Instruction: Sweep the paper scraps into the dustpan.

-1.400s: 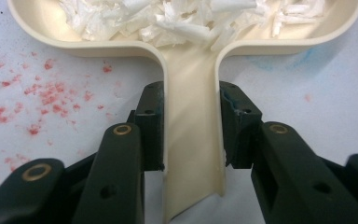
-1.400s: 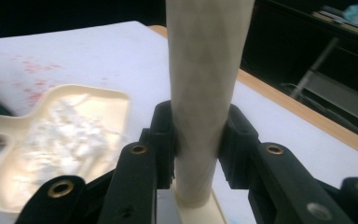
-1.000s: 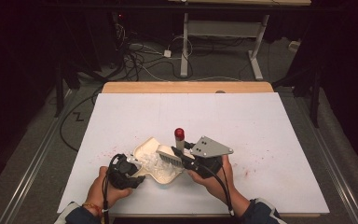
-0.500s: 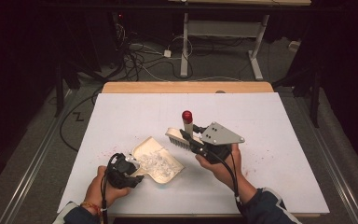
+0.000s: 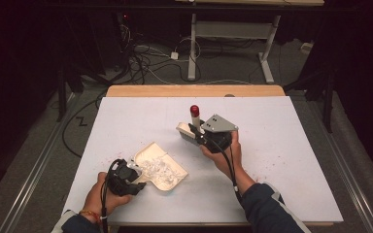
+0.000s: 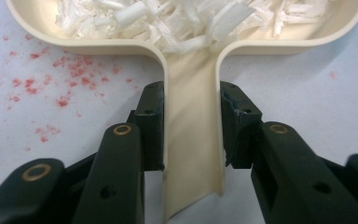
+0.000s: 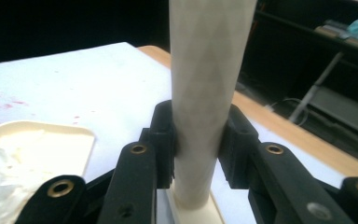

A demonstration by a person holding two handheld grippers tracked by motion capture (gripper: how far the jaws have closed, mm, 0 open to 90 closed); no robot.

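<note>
one dustpan (image 5: 161,166), one brush (image 5: 190,127), two hand-held grippers: left (image 5: 137,178), right (image 5: 197,134); shredded bits (image 6: 186,18), too many to count

A white-topped counter (image 5: 281,160) with a wooden far edge carries a cream dustpan (image 5: 162,165) of white shreds (image 5: 155,169) and scattered red crumbs (image 5: 298,145).

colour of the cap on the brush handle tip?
Red. The brush handle is off-white with a red tip; it shows best in the high view.

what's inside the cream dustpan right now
The dustpan holds a heap of white shreds, piled toward its back wall by the handle, which the left gripper clamps. Whatever lies beneath the heap is covered.
</note>
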